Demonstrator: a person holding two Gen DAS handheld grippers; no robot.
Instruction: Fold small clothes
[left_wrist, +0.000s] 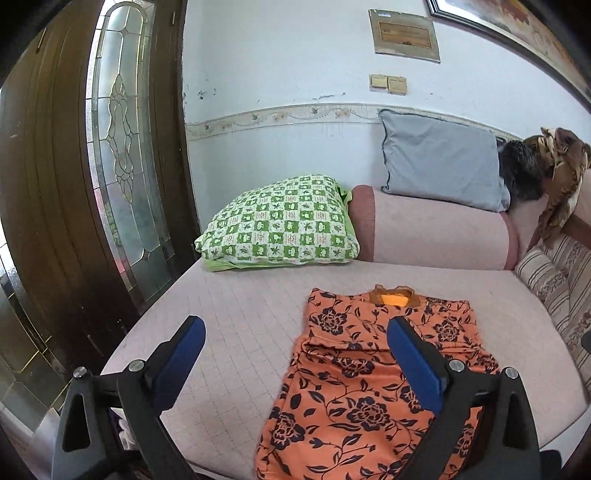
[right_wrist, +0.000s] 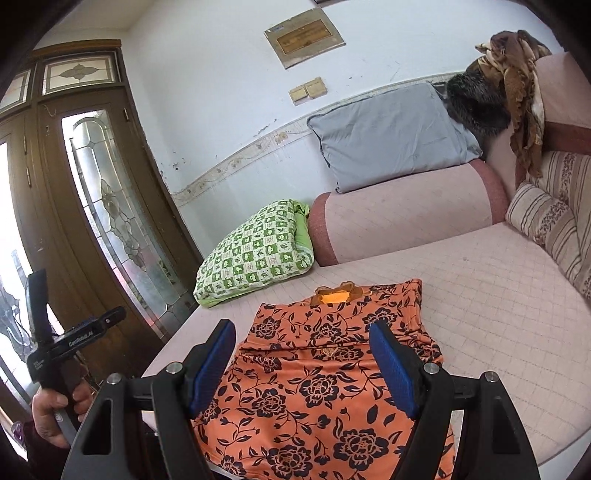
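Garment: orange floral dress (right_wrist: 325, 384) lies flat on sofa seat (right_wrist: 498, 295), collar far side, spread for folding | Left gripper (left_wrist: 295, 354): jaws apart, empty, above dress's left edge | Right gripper (right_wrist: 303, 362): jaws apart, empty, over dress | Judgement: poised to grasp.

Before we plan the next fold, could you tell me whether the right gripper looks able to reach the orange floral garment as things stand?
Probably yes: the right gripper is open just above the orange floral garment, with nothing between them.
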